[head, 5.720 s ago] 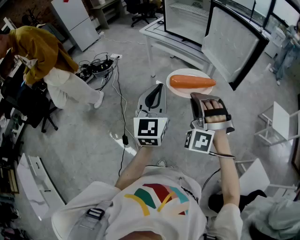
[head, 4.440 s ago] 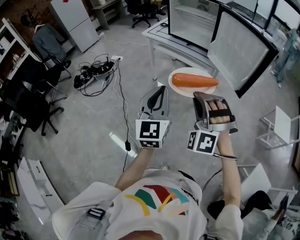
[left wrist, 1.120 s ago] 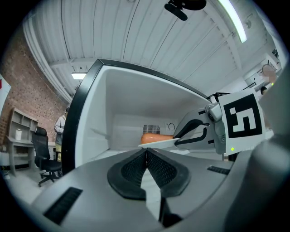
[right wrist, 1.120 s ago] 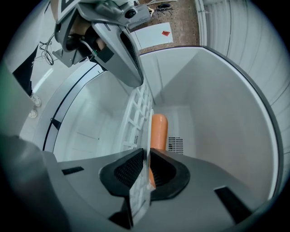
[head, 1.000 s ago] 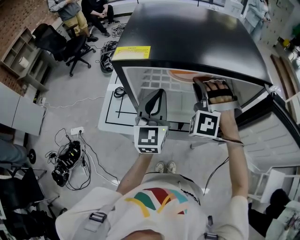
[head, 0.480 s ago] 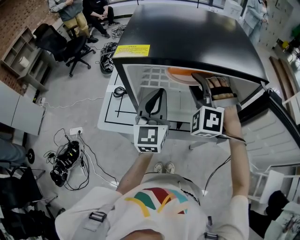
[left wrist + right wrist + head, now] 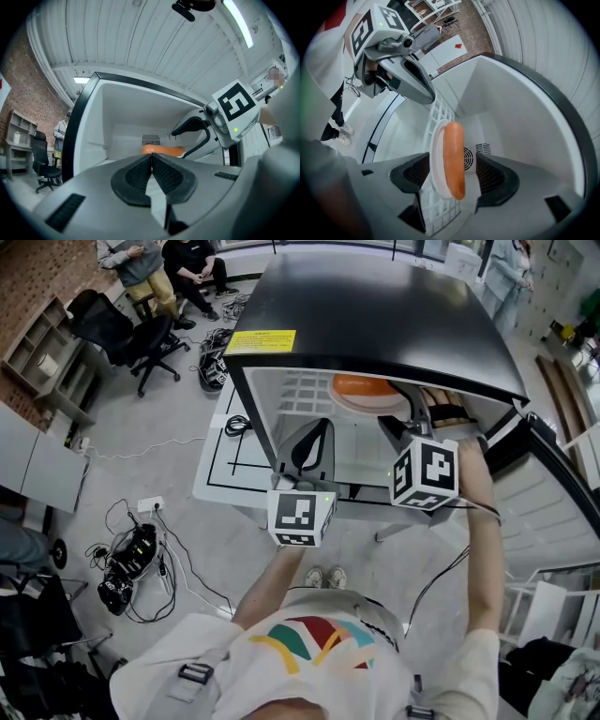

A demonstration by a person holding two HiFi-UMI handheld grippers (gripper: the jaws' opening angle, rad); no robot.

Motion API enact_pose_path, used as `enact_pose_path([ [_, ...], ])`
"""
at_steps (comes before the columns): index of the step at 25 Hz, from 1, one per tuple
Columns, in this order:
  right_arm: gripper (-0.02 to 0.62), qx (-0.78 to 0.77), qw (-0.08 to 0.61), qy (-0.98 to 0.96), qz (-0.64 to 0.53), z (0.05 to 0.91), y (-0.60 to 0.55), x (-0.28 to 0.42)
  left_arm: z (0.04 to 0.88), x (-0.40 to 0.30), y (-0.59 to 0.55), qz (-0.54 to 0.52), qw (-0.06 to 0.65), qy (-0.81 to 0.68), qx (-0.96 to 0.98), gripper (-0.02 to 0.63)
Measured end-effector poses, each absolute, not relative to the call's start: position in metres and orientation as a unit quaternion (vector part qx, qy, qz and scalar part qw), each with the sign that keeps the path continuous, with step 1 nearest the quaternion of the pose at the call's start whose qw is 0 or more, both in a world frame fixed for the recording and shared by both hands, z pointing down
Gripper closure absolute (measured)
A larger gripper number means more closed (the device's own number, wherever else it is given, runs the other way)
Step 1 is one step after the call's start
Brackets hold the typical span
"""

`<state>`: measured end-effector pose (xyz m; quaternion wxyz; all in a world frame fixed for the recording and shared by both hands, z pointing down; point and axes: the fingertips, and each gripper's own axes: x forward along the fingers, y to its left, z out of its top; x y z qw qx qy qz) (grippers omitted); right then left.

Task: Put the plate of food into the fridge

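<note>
Now the right claw (image 7: 452,159) is opening around the plate (image 7: 436,154) on the fridge shelf (image 7: 436,112). The job looks nearly done. The left claw (image 7: 151,168) is pressed together.

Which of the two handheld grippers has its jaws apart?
The right gripper: its jaws are opening, with the plate of food between them, resting on the fridge shelf. On the left gripper the jaws are pressed together, with nothing between them.
</note>
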<state>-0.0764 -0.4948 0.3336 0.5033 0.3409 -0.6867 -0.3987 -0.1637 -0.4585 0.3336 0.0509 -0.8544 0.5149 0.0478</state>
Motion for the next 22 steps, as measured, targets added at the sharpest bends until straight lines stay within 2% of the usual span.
enact_pose_path([
  [4,0.302,0.342,0.498,-0.688,-0.401,0.329,-0.491,-0.078,0.333,-0.162,-0.456,0.048,0.052,0.515,-0.854,0.600],
  [12,0.302,0.378,0.432,-0.708,-0.410,0.309,-0.462,-0.085,0.334,-0.159,-0.453,0.045,0.054,0.516,-0.853,0.600],
  [18,0.302,0.477,0.315,-0.724,-0.386,0.278,-0.431,-0.075,0.323,-0.151,-0.441,0.054,0.063,0.509,-0.857,0.598],
  [22,0.304,0.561,0.189,-0.739,-0.321,0.264,-0.411,-0.059,0.316,-0.146,-0.432,0.053,0.069,0.506,-0.858,0.600],
])
